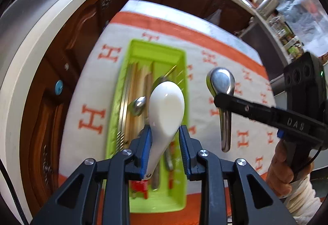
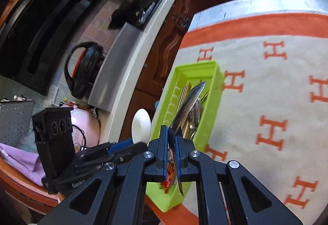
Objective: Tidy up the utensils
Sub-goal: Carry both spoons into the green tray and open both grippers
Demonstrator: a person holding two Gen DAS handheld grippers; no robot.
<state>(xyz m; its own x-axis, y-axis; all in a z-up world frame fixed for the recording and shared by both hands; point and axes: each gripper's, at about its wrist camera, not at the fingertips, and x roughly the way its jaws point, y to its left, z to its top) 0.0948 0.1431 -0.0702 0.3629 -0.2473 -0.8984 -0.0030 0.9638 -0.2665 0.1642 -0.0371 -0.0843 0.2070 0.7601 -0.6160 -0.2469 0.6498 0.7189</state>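
two tongs, left tongs [image 1: 165,142] clamping white spoon [image 1: 166,106]

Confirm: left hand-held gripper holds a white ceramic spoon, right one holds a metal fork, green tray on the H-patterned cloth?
Not a fork. The right hand-held gripper holds a metal spoon, its bowl clear in the left wrist view. White spoon in the left hand-held gripper, green tray and cloth are right.

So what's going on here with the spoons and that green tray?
A person is sorting cutlery with a gripper in each hand. The left gripper holds a white spoon above the green tray, which already contains utensils. The right gripper is clamped on a metal spoon, also in the air. The tray sits on an orange-and-white cloth.
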